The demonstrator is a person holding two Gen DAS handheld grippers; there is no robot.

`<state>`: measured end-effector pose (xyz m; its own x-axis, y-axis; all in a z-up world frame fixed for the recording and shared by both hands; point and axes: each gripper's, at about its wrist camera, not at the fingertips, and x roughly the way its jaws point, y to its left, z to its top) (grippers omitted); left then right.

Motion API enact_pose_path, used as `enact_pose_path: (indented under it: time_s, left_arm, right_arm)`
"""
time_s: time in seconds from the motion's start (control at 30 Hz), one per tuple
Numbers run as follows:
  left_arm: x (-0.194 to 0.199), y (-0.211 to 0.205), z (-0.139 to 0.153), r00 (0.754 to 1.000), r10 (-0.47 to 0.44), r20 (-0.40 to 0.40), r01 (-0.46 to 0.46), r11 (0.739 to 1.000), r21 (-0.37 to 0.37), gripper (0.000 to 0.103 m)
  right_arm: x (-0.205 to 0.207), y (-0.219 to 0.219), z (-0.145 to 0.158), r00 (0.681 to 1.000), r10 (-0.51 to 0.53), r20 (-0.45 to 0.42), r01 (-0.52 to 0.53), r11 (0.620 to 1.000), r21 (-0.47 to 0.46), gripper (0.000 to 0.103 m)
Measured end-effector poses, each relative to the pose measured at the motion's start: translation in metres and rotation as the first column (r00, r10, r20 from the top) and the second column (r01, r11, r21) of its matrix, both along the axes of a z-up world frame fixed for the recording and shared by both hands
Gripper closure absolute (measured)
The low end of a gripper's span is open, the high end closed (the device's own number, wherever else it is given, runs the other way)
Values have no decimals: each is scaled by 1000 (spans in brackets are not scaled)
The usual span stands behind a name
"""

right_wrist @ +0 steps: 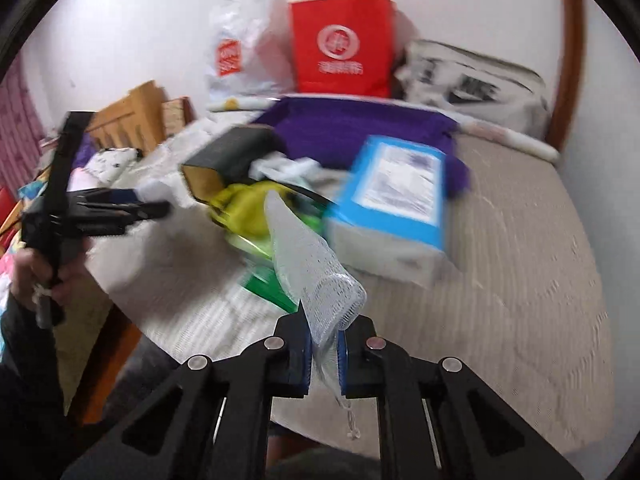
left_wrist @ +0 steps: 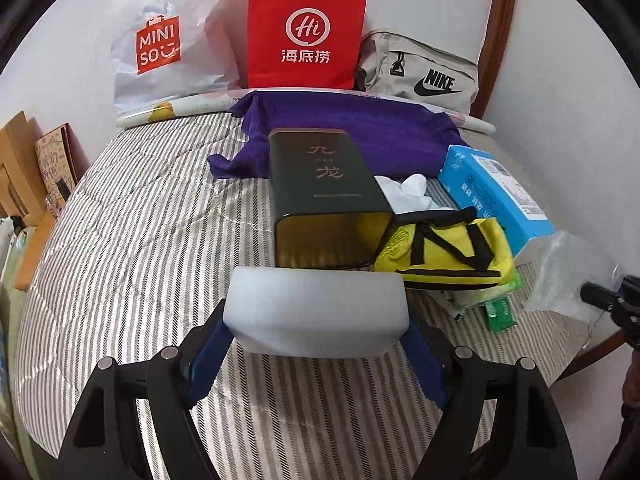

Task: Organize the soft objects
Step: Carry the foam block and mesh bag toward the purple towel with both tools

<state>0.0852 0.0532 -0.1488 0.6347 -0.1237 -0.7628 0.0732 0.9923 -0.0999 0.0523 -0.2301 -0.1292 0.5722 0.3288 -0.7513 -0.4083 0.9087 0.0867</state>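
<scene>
While the left tongs [left_wrist: 316,344] squeeze the one white foam block [left_wrist: 318,308] by its two ends, just in front of the open dark tin [left_wrist: 324,200] on the striped bed [left_wrist: 140,240], the right tongs [right_wrist: 325,354] are clamped on the one clear mesh bag [right_wrist: 316,272], lifted near the blue tissue pack [right_wrist: 396,196]. Both look very light and squashy. The foam should spring back, so hold it gently. The thin bag may slip, so pinch it near its end. One yellow pouch [left_wrist: 448,248] and one purple towel [left_wrist: 360,136] lie there too.

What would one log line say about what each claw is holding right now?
left claw: shut on white foam block | right claw: shut on white mesh bag | open tin box: lying on striped bedcover
</scene>
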Motion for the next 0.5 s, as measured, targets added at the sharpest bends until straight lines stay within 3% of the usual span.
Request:
enact_pose_path:
  time_s: [0.17,0.3,0.5]
  left_arm:
    - [2,-6,-2,1000,22,4,-22,1000,-8,24]
    - [-1,-9,-4,1000,22,5,-22,1000,-13,24]
    - [-5,-11,-14,999,37,-20,-37,999,-23,24]
  right_arm:
    - [5,-26,-20,997,-75,-21,76,997,22,95]
    - [9,-32,-31,996,-83,-30,84,996,22,95]
    - [8,-33,-40,997,-58,-42,61,994,93,95]
